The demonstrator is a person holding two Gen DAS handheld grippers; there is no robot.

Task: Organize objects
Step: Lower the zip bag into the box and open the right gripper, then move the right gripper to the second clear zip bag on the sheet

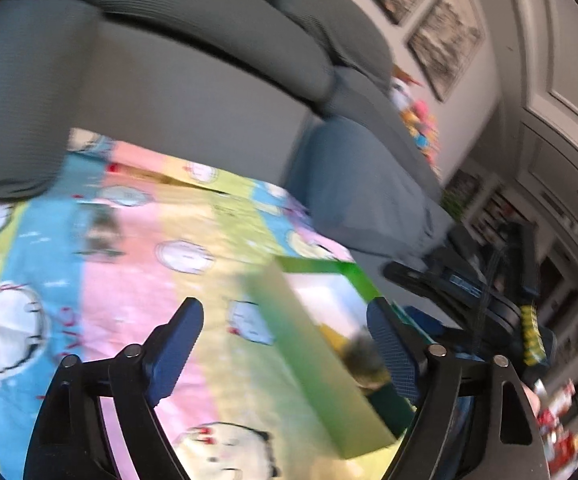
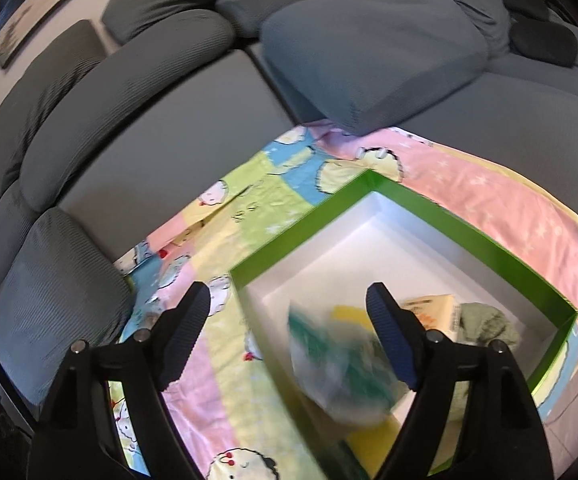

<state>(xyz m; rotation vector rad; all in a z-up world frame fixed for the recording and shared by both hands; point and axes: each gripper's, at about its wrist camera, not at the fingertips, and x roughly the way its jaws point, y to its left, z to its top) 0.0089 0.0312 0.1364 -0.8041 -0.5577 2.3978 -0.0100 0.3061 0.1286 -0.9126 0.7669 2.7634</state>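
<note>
A green box [image 2: 469, 222] with a white inside sits on a colourful cartoon blanket [image 2: 225, 364] on the grey sofa. In it lie a blurred green-and-white bag [image 2: 337, 364], a yellow item [image 2: 349, 314], a cream carton [image 2: 435, 310] and a green cloth [image 2: 489, 326]. My right gripper [image 2: 289, 340] is open above the box's near left side, the bag between its fingers and below them. My left gripper [image 1: 285, 354] is open and empty over the blanket [image 1: 137, 280], by the box's left wall [image 1: 309, 356]. The other gripper [image 1: 489, 296] shows at the right.
Grey sofa cushions [image 2: 369, 56] ring the blanket on the far and left sides. A pile of colourful toys [image 1: 417, 120] lies on the sofa by the wall. Framed pictures [image 1: 445, 36] hang above. Shelves [image 1: 489, 216] stand at the right.
</note>
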